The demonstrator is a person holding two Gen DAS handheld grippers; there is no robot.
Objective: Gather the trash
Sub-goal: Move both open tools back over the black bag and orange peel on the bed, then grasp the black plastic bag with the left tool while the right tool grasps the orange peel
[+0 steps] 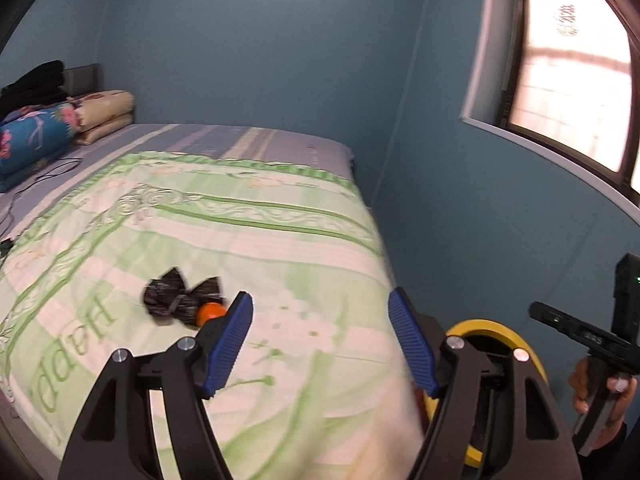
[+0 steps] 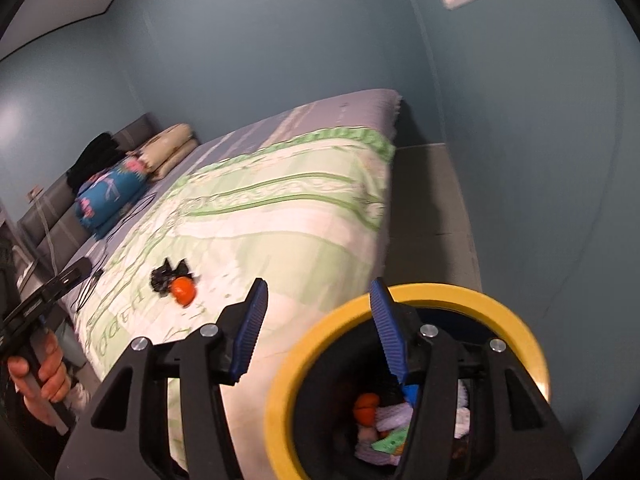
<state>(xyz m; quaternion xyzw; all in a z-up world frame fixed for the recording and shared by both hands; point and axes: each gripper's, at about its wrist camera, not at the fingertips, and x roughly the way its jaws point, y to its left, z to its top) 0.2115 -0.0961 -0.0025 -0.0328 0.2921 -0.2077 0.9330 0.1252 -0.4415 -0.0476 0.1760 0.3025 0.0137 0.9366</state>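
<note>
A crumpled black wrapper (image 1: 182, 301) and an orange ball-like piece (image 1: 211, 313) lie together on the green and white bedspread (image 1: 248, 240). They also show in the right wrist view: the wrapper (image 2: 168, 275), the orange piece (image 2: 184, 291). My left gripper (image 1: 320, 340) is open and empty, above the bed just right of them. My right gripper (image 2: 318, 326) is open and empty, over the rim of a yellow-rimmed bin (image 2: 440, 294) that holds several pieces of trash (image 2: 384, 420). The bin (image 1: 500, 330) stands on the floor beside the bed.
Folded blankets and pillows (image 1: 48, 132) are piled at the head of the bed. A black cable (image 1: 44, 176) lies on the sheet. Blue walls (image 1: 480, 220) close in on the bed's far and right sides. The floor strip (image 2: 432, 208) runs beside the bed.
</note>
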